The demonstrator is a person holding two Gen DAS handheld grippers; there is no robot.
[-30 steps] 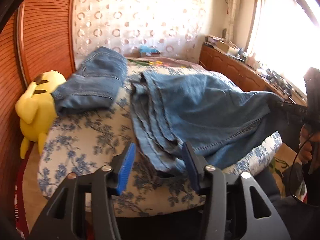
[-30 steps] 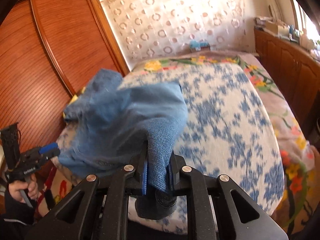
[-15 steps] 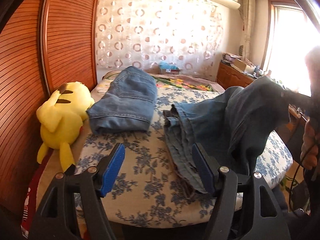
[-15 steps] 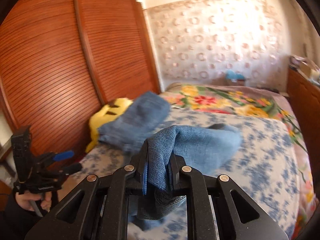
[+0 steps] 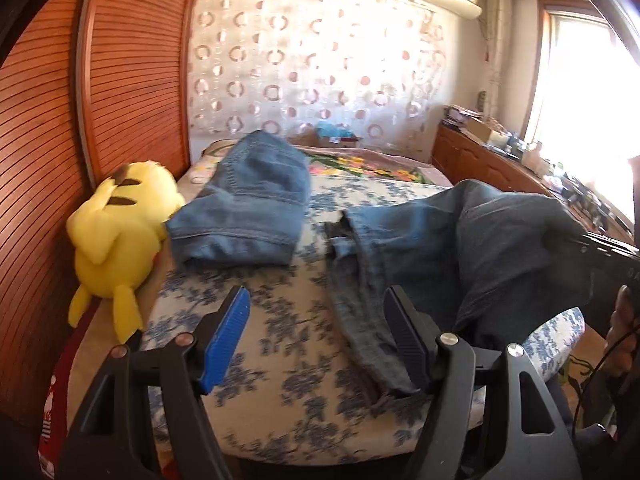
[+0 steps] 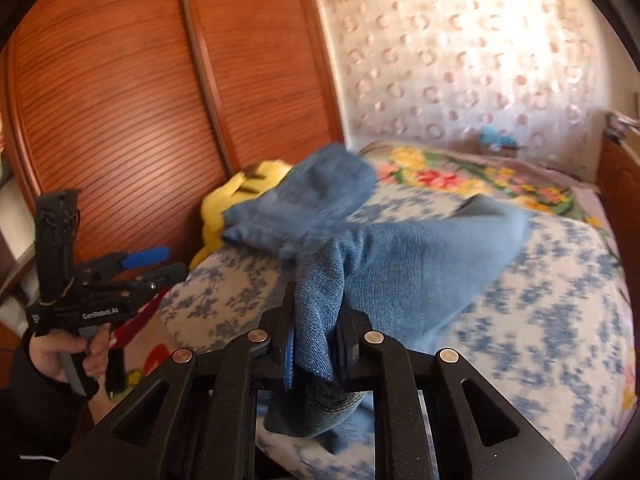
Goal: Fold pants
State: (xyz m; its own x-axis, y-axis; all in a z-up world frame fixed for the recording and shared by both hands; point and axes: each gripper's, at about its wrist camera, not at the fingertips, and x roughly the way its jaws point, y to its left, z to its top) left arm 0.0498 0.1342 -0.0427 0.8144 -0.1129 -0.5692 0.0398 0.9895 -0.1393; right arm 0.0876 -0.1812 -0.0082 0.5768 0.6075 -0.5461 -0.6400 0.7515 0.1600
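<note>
Blue jeans (image 5: 432, 240) lie partly on the floral bed (image 5: 280, 344), one end lifted to the right. My right gripper (image 6: 316, 344) is shut on that lifted end of the jeans (image 6: 400, 264) and holds it above the bed's near edge. It also shows at the right edge of the left wrist view (image 5: 600, 248). My left gripper (image 5: 316, 336) is open and empty, just left of the jeans' near edge. In the right wrist view it hangs open at the left (image 6: 156, 264), off the bed.
A second, folded pair of jeans (image 5: 248, 204) lies at the bed's far left beside a yellow plush toy (image 5: 116, 232). A wooden slatted wardrobe (image 5: 120, 80) stands left. A wooden cabinet (image 5: 492, 168) with clutter runs along the right under the window.
My right gripper has lifted the jeans' end and carried it up over the bed, so the cloth folds over. My left gripper has pulled back and risen, still open.
</note>
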